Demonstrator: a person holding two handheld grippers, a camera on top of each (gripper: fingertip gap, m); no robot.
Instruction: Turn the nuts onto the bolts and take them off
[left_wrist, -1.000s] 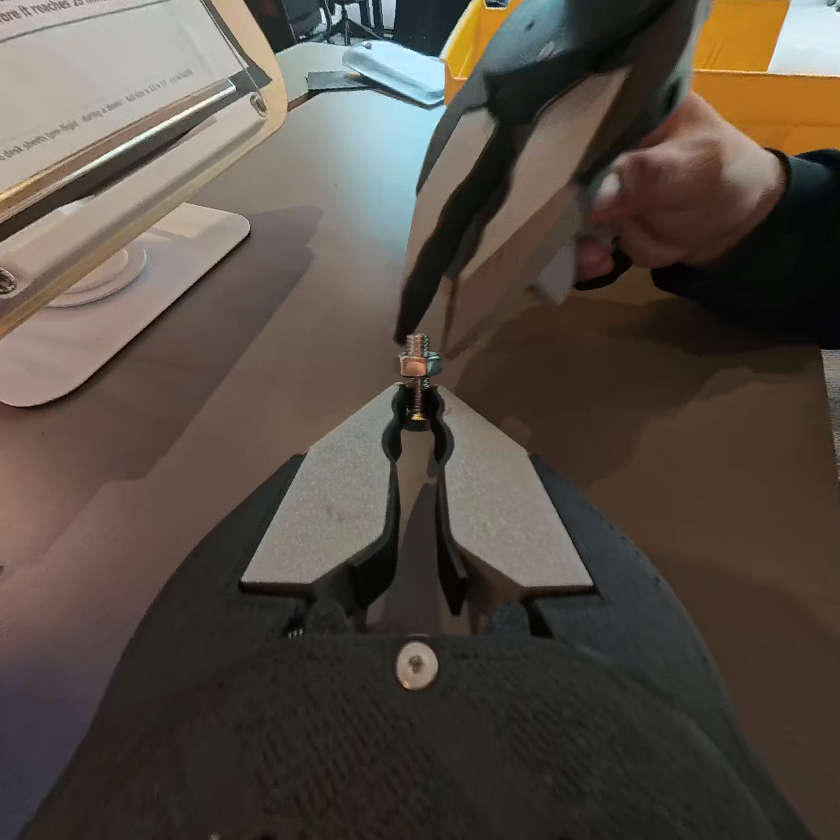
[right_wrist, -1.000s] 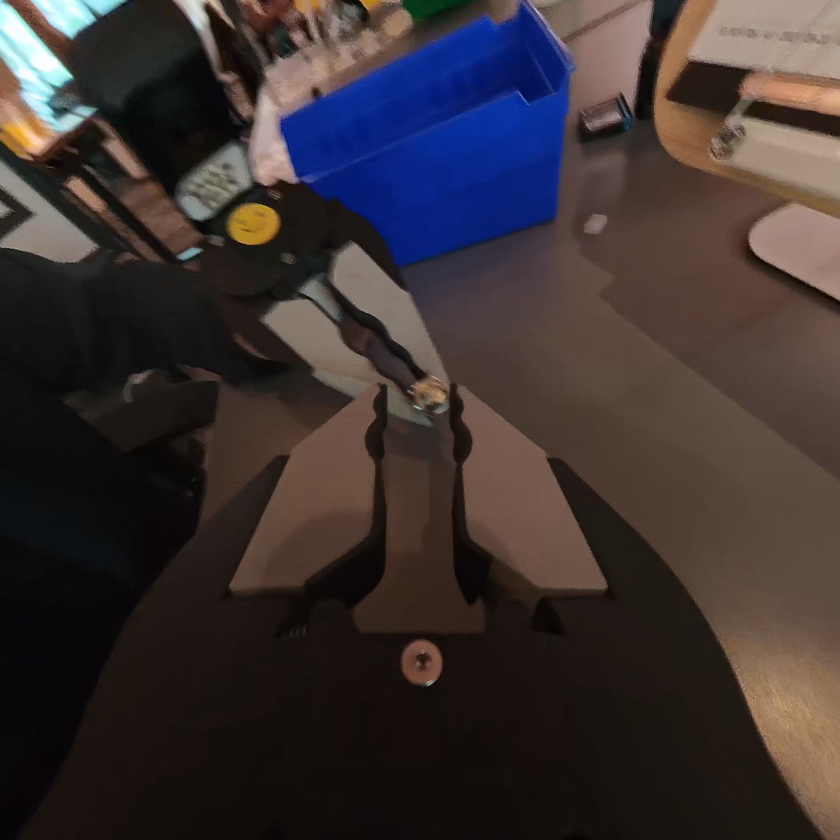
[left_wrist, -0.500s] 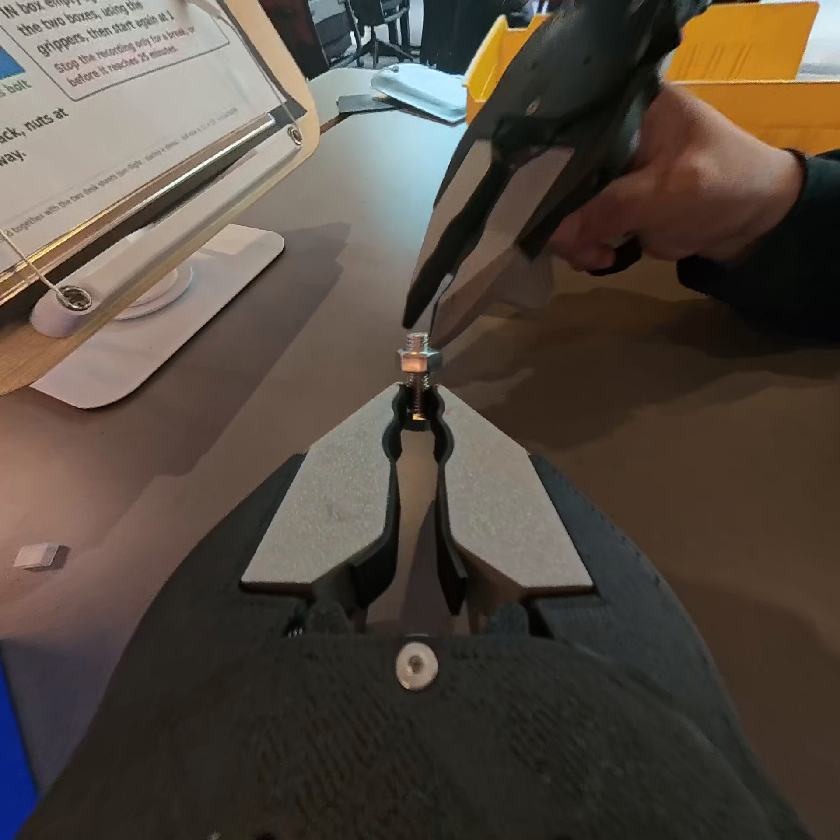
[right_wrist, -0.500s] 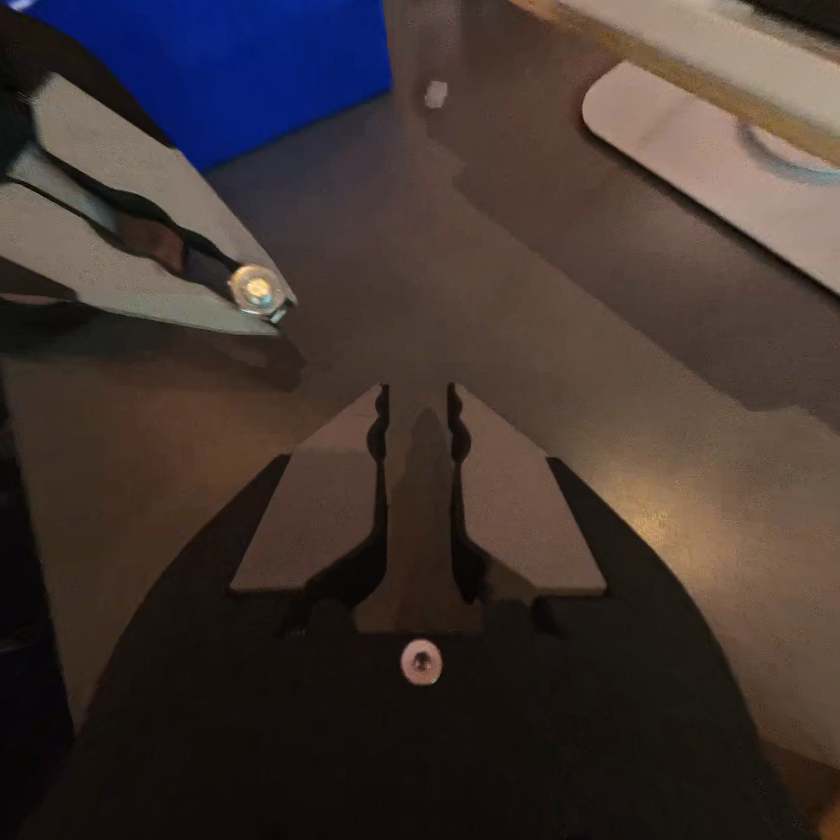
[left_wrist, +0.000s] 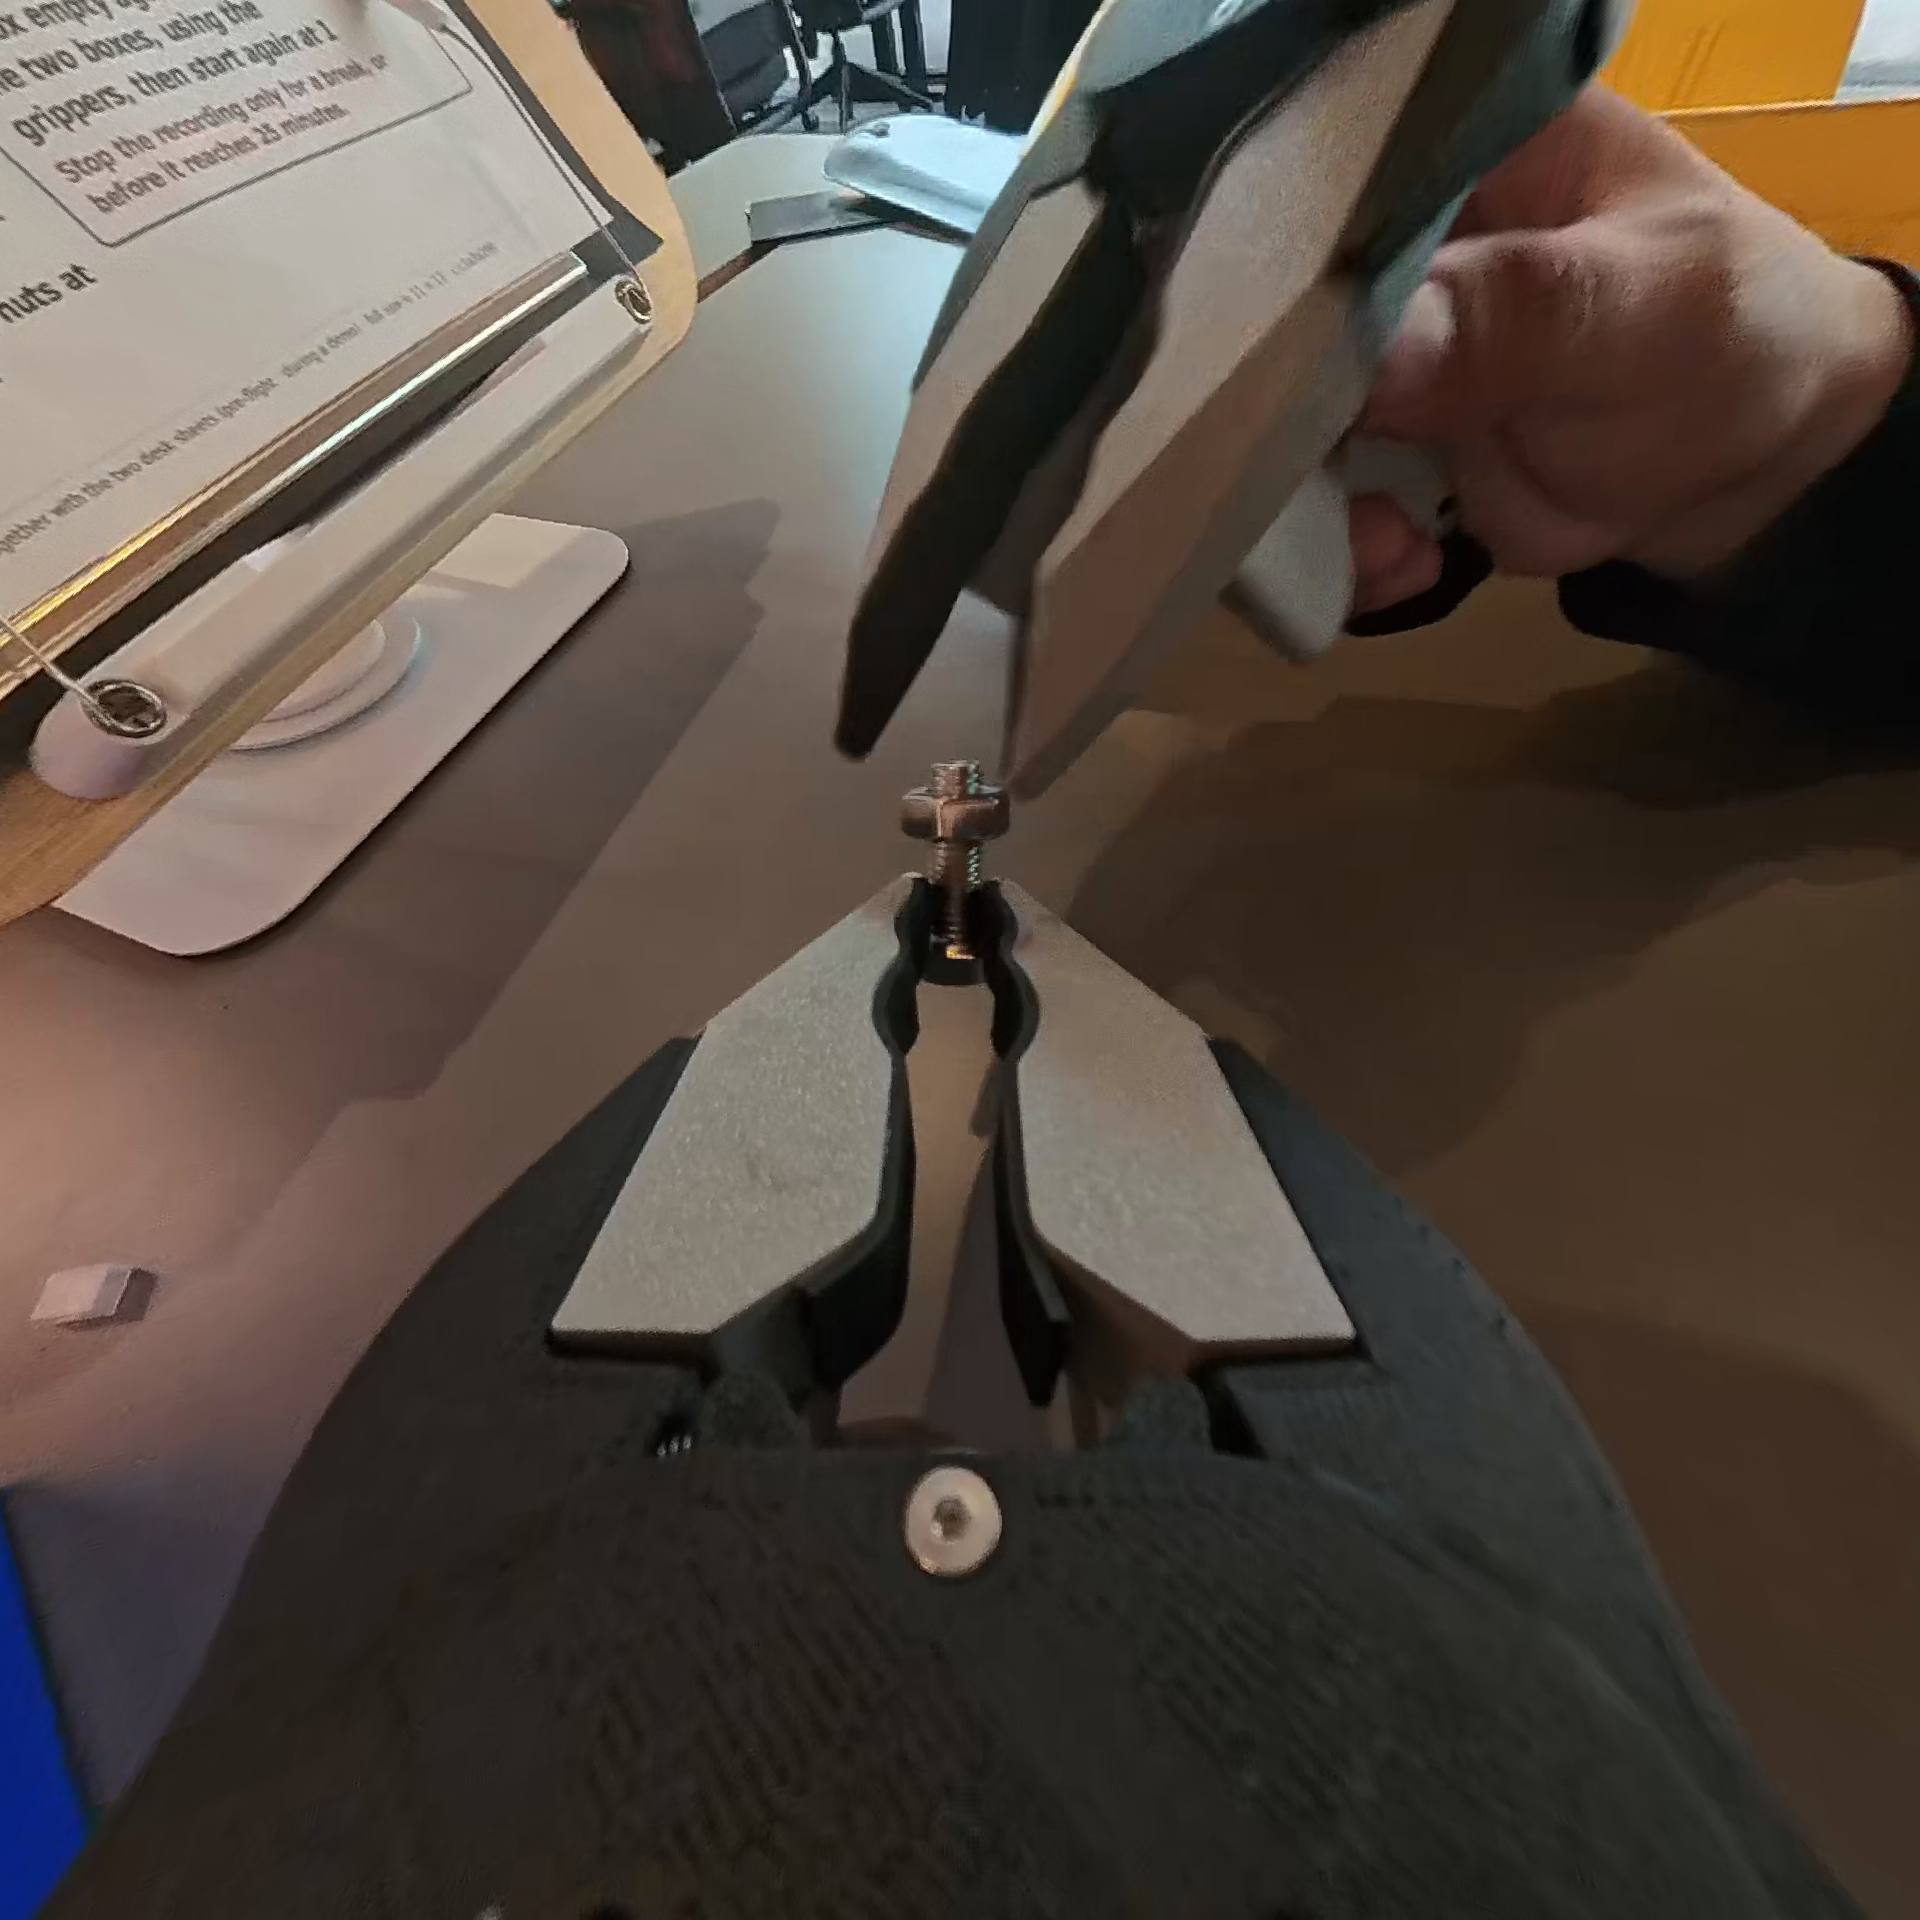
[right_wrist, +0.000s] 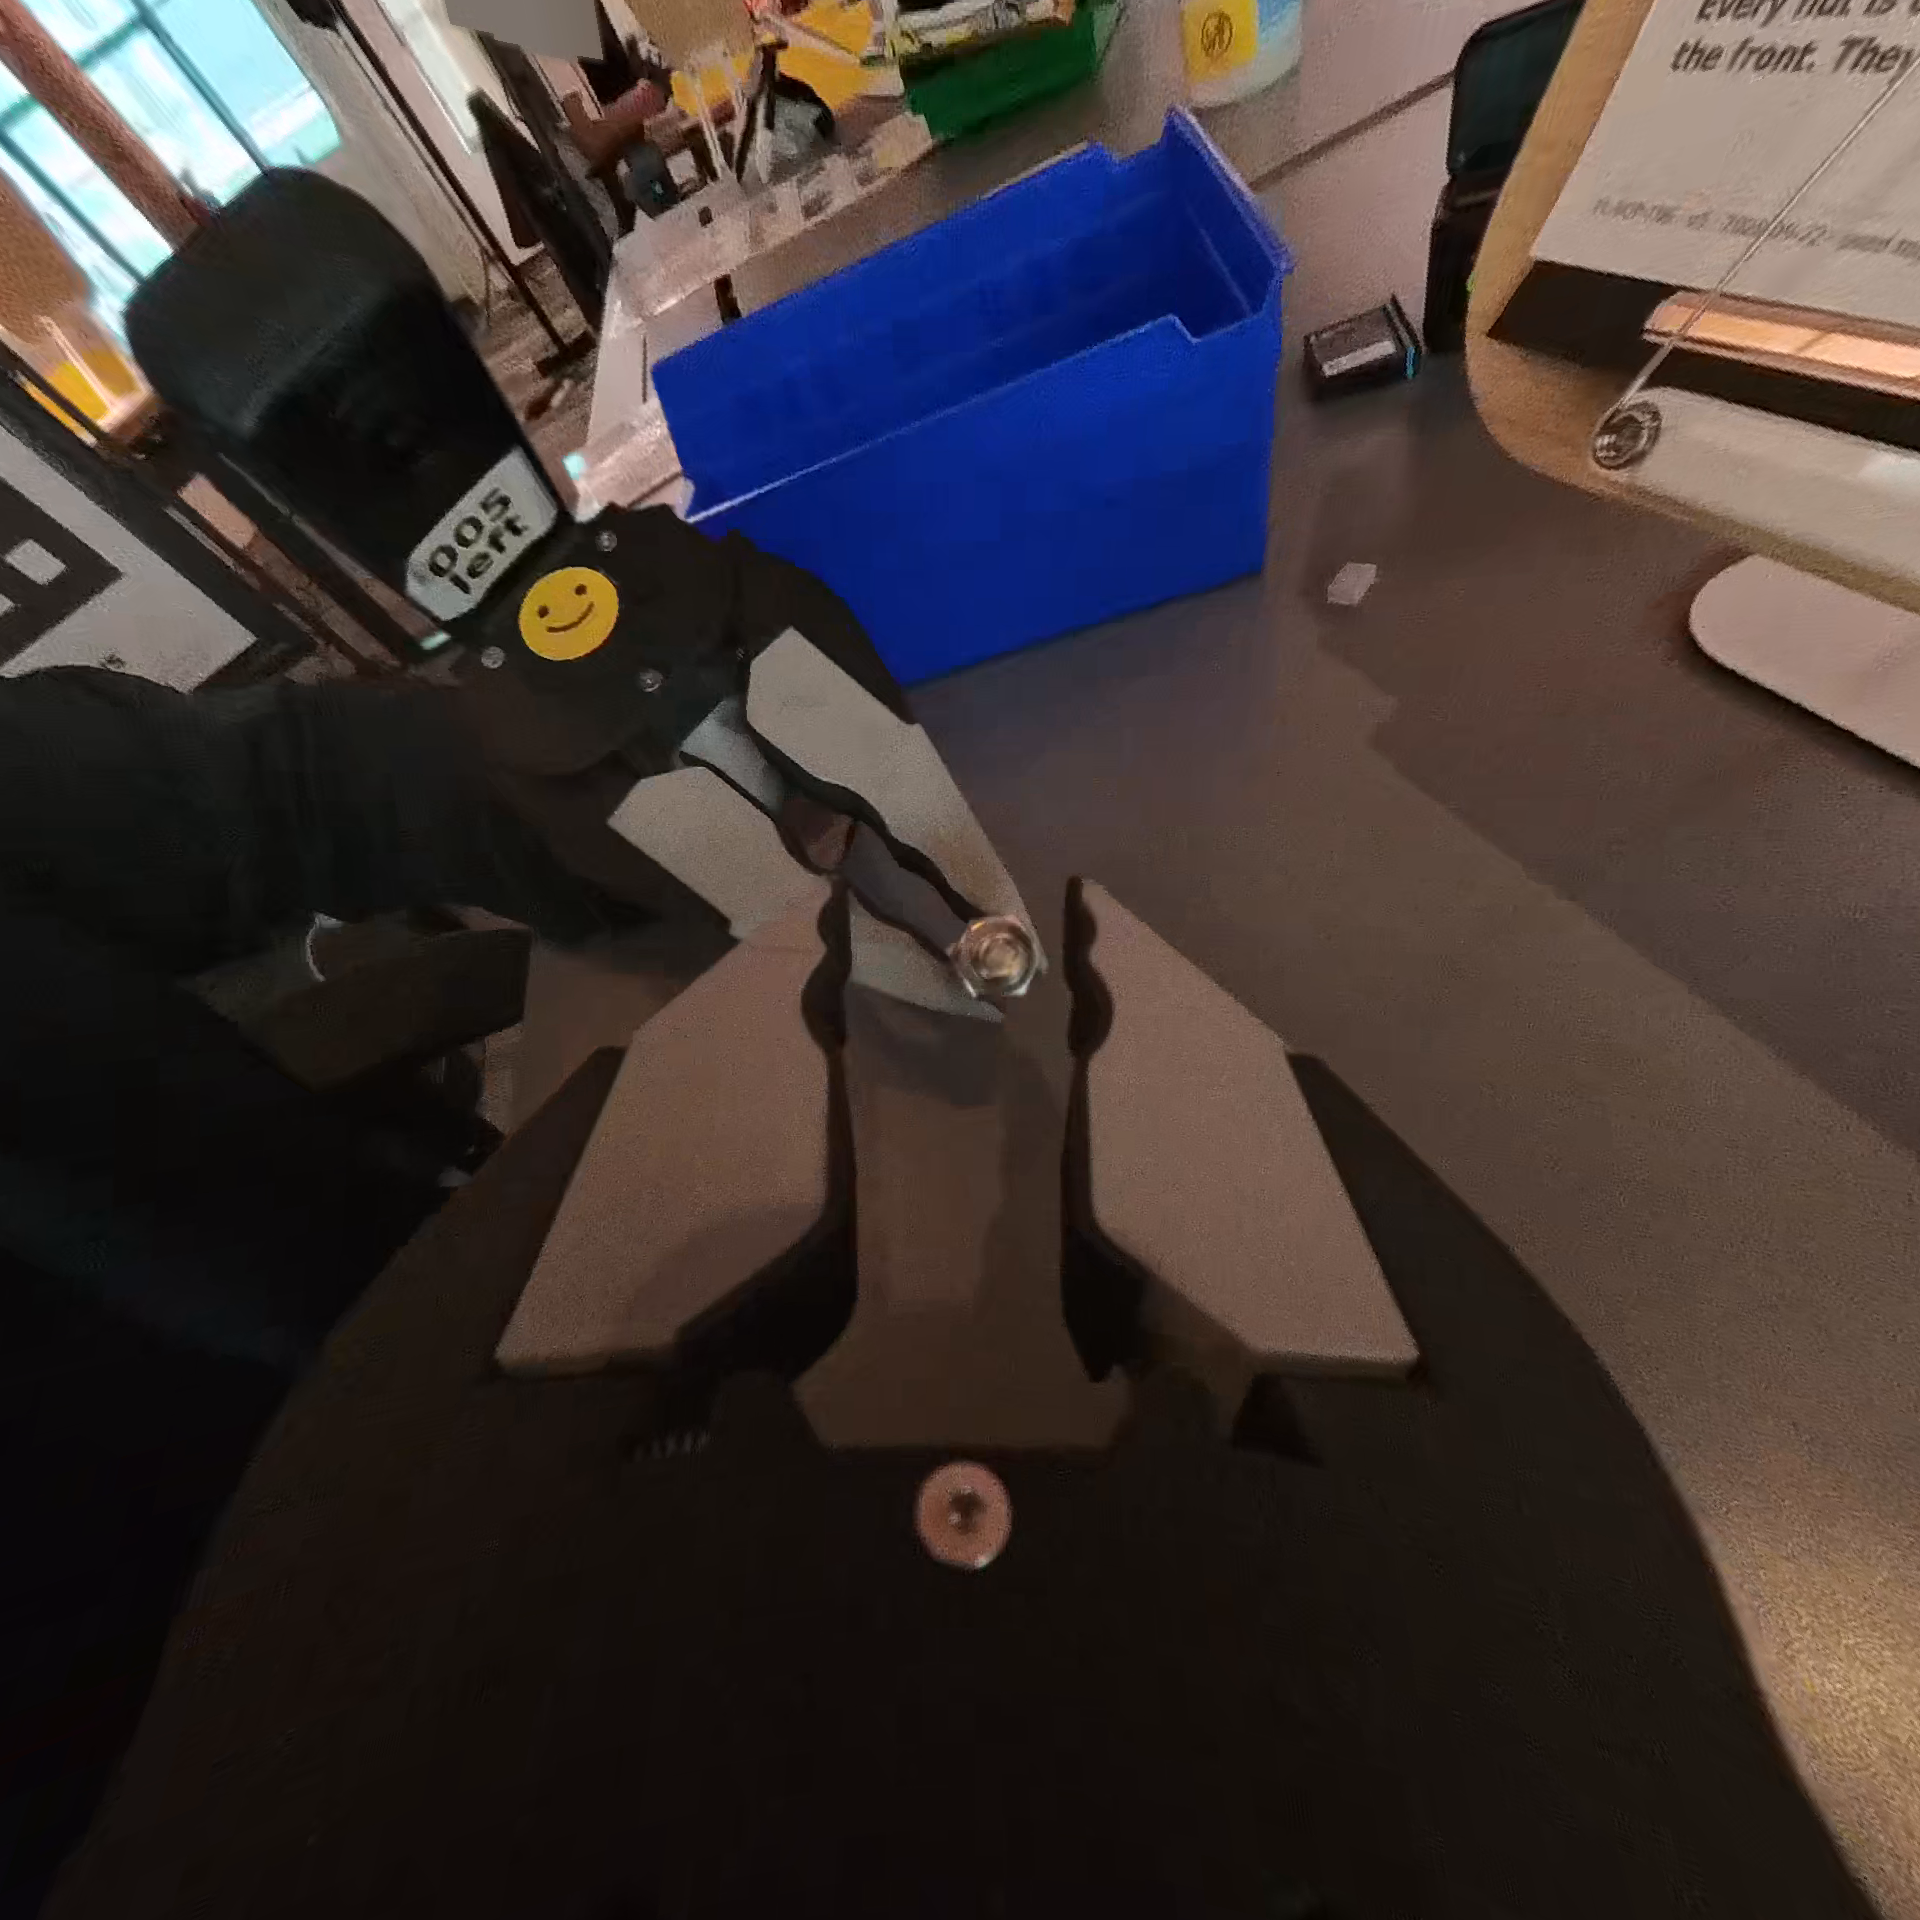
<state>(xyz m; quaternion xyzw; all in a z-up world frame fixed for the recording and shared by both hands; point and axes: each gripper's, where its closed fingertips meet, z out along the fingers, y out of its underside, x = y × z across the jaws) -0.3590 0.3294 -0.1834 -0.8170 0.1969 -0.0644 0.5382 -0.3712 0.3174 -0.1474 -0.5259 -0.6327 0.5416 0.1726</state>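
left hand-held gripper (left_wrist: 954, 904), jaws closed on the lower shank of the bolt (left_wrist: 951, 883), holds it clear above the worktop (left_wrist: 1455, 1039) with its long axis upright, threaded end uppermost. the nut (left_wrist: 954, 816) sits near that top end, a few threads showing above it. right hand-held gripper (left_wrist: 930, 764), carried by a hand (left_wrist: 1621, 343), points steeply down from above and to the right; its jaws stand apart and hold nothing. in the right wrist view the nut (right_wrist: 997, 956) appears end-on between the open fingertips, closer to the right-hand one. the deciding relation: the nut lies directly ahead of and below the right hand-held gripper, whose approach runs roughly along the bolt axis, so closing should catch the flats for turning. blue bin (right_wrist: 997, 416) behind; document stand (left_wrist: 312, 364) to the left.
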